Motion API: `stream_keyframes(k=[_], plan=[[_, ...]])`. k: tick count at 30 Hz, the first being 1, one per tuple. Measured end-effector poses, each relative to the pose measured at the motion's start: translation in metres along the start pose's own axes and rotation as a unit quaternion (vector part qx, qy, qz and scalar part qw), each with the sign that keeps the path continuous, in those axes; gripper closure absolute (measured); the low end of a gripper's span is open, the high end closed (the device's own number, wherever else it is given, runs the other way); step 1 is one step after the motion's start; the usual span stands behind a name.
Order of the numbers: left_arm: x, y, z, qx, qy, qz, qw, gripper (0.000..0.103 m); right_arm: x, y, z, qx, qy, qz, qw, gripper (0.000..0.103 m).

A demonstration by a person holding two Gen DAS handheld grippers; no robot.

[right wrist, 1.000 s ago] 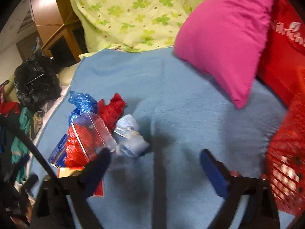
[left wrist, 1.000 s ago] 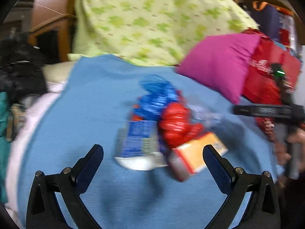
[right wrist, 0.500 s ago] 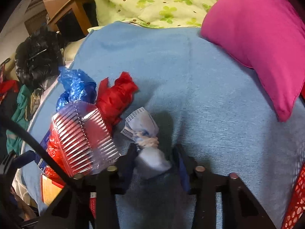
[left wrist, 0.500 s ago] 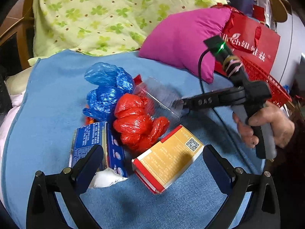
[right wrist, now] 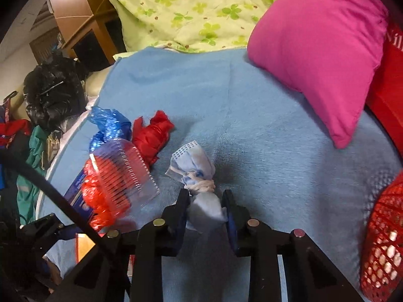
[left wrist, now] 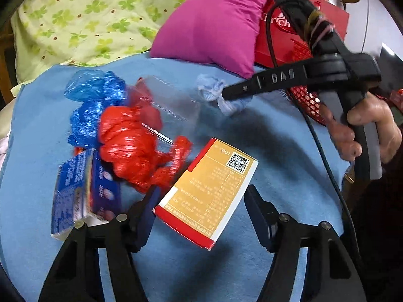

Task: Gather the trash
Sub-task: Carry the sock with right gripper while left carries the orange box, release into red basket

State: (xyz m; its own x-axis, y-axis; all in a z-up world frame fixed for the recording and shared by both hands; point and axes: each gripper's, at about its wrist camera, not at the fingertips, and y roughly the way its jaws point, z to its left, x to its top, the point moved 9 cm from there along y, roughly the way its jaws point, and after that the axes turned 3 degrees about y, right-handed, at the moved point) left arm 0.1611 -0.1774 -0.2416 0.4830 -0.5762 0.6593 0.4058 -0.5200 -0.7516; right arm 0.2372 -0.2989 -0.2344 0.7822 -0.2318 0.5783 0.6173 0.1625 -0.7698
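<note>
Trash lies on a blue blanket (left wrist: 264, 136). My right gripper (right wrist: 205, 210) is shut on a balled light-blue face mask (right wrist: 199, 176), which also shows in the left wrist view (left wrist: 219, 95). My left gripper (left wrist: 201, 209) is partly closed around the near end of a yellow and red carton (left wrist: 209, 188); its fingers stand close beside the carton and contact is unclear. Beside it lie a red plastic bag (left wrist: 131, 141), a blue plastic bag (left wrist: 93, 100), a clear plastic container (right wrist: 123, 171) and a blue box (left wrist: 78, 191).
A pink pillow (right wrist: 320, 47) rests at the back right on a green clover quilt (right wrist: 191, 7). A red mesh basket (right wrist: 382, 241) stands at the right edge. A red paper bag (left wrist: 289, 35) is behind the pillow. A black bag (right wrist: 53, 90) sits off the bed's left.
My right gripper closed on the face mask. My left gripper moved in and its jaws narrowed from wide open to either side of the yellow carton.
</note>
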Motion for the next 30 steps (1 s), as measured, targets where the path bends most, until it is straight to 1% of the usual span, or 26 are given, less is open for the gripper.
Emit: stream_keyframes(k=[4,6,9,11,12,14,15,16,17,19,22,23,26,28,30], plan=[[-0.002,-0.011,-0.014,0.005,0.007,-0.012,0.9999,0.034,-0.001,-0.030,0.001,0.010,0.000,-0.025,1.000,0.074],[0.000,-0.024,-0.017,0.005,-0.004,-0.026,0.9996,0.034,-0.002,-0.048,0.003,0.018,0.000,-0.042,0.999,0.074],[0.008,-0.049,-0.022,0.001,-0.029,-0.059,0.9978,0.034,-0.001,-0.081,0.004,0.034,0.002,-0.078,0.996,0.074],[0.021,-0.065,-0.027,0.000,-0.044,-0.080,0.9958,0.034,0.001,-0.111,0.002,0.043,0.007,-0.113,0.993,0.074],[0.031,-0.071,-0.031,0.000,-0.046,-0.089,0.9949,0.034,0.002,-0.120,0.000,0.046,0.011,-0.125,0.991,0.074],[0.056,-0.086,-0.040,0.014,-0.041,-0.110,0.9930,0.034,0.006,-0.152,-0.010,0.052,0.023,-0.166,0.985,0.074],[0.064,-0.091,-0.044,0.021,-0.037,-0.115,0.9925,0.034,0.007,-0.170,-0.017,0.052,0.030,-0.191,0.980,0.074],[0.081,-0.099,-0.052,0.023,-0.031,-0.125,0.9914,0.034,0.008,-0.187,-0.024,0.051,0.038,-0.213,0.975,0.074],[0.090,-0.102,-0.057,0.021,-0.028,-0.133,0.9905,0.034,0.008,-0.204,-0.035,0.049,0.048,-0.236,0.969,0.074],[0.120,-0.108,-0.072,0.015,-0.019,-0.149,0.9885,0.034,0.009,-0.230,-0.054,0.042,0.068,-0.268,0.960,0.074],[0.157,-0.109,-0.102,0.004,0.001,-0.160,0.9871,0.034,0.003,-0.262,-0.095,0.039,0.113,-0.306,0.945,0.074],[0.167,-0.105,-0.109,0.000,0.004,-0.160,0.9871,0.034,0.000,-0.271,-0.111,0.033,0.130,-0.314,0.940,0.074],[0.196,-0.092,-0.137,-0.022,0.013,-0.157,0.9873,0.034,-0.011,-0.285,-0.150,0.024,0.174,-0.322,0.930,0.074],[0.211,-0.079,-0.157,-0.037,0.018,-0.147,0.9883,0.034,-0.020,-0.291,-0.179,0.023,0.211,-0.323,0.922,0.074],[0.224,-0.067,-0.178,-0.051,0.015,-0.137,0.9891,0.034,-0.024,-0.295,-0.198,0.022,0.233,-0.324,0.917,0.073]])
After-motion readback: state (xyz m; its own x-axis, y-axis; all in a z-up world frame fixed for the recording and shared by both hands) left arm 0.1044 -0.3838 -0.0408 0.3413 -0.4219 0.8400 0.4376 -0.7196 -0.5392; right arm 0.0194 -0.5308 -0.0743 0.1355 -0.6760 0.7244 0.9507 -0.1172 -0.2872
